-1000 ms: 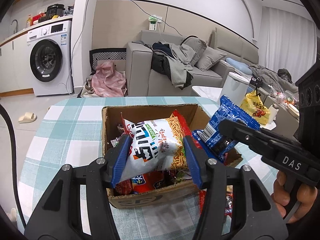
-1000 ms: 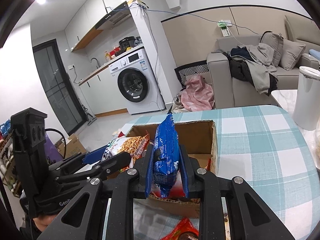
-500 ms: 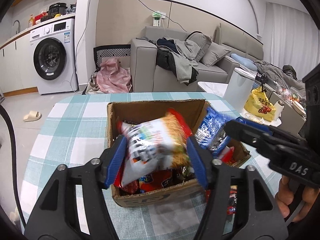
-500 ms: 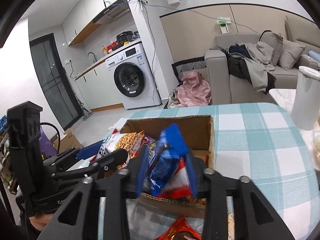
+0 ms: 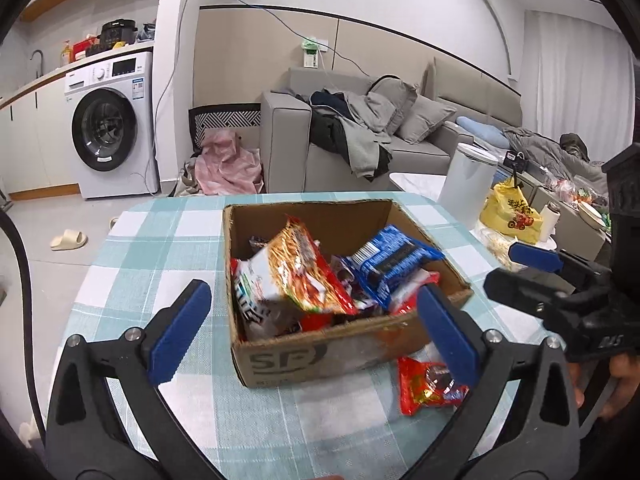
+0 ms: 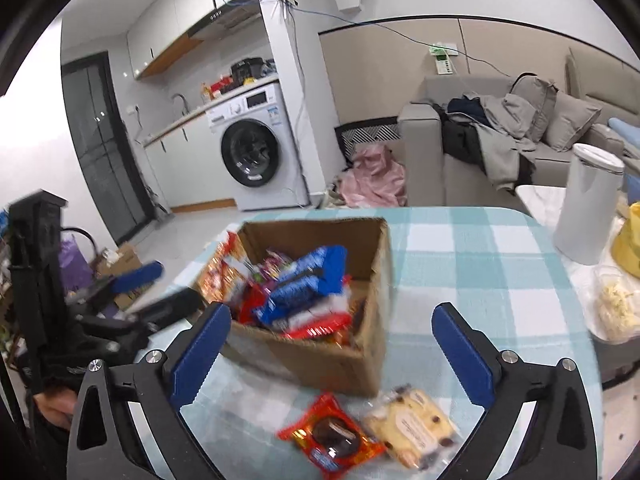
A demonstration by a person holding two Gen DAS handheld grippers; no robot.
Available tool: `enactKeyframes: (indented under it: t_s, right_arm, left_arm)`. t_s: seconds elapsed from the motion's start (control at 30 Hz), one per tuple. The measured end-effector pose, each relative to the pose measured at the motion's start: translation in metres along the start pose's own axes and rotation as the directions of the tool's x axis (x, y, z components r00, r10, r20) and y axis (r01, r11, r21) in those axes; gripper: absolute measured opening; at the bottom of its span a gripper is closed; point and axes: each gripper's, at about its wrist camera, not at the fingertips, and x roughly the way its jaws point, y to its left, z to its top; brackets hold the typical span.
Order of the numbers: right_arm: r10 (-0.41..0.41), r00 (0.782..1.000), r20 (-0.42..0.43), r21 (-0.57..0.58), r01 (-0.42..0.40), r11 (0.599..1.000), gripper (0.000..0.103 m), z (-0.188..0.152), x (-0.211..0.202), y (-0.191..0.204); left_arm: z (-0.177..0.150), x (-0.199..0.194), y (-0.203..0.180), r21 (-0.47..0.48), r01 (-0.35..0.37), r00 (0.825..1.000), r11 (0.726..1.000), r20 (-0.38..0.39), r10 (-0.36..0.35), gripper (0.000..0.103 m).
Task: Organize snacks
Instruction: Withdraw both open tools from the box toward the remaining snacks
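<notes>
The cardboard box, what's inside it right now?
The cardboard box holds a noodle-print bag and a blue packet atop red wrappers. Whatever lies beneath them is covered.

The cardboard box (image 5: 320, 350) sits open-topped on the checked tablecloth, its printed front wall facing 6 o'clock in the left wrist view. It is filled with snack packets. An orange-and-white noodle-snack bag (image 5: 294, 270) lies tilted on top of the pile toward the box's 9 o'clock side. A blue biscuit packet (image 5: 394, 262) lies tilted on top toward the 3 o'clock side, touching the red wrappers under it. Outside the box, a red wrapped snack (image 6: 332, 438) lies flat on the cloth just beside the front corner, at 6 o'clock. A pale yellow wrapped cake (image 6: 412, 426) lies flat beside it, toward 3 o'clock.
</notes>
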Motion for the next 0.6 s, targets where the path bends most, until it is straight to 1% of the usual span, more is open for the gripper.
enactKeyframes:
  t_s: [0.07, 0.27, 0.4, 0.6]
  right_arm:
    - [-0.025, 0.999, -0.04, -0.005, 0.024, 1.0, 0.102, -0.006, -0.001, -0.001]
    - [-0.052, 0.997, -0.062, -0.035, 0.05, 0.998, 0.103, -0.02, -0.006, -0.001]
    - [-0.043, 0.997, -0.071, -0.011, 0.043, 0.999, 0.103, -0.029, -0.006, -0.009]
    - [-0.067, 0.993, -0.095, -0.002, 0.067, 0.998, 0.103, -0.033, -0.002, -0.022]
  left_arm:
    - [-0.004, -0.006, -0.004, 0.003, 0.008, 1.0, 1.0, -0.005, -0.008, 0.102]
    - [-0.018, -0.022, -0.016, 0.004, 0.032, 0.999, 0.999, -0.001, -0.032, 0.102]
    - [-0.02, -0.021, -0.015, 0.002, 0.033, 0.999, 0.999, -0.014, -0.033, 0.102]
    - [-0.027, -0.016, -0.016, -0.005, 0.036, 0.998, 0.999, -0.042, -0.036, 0.102]
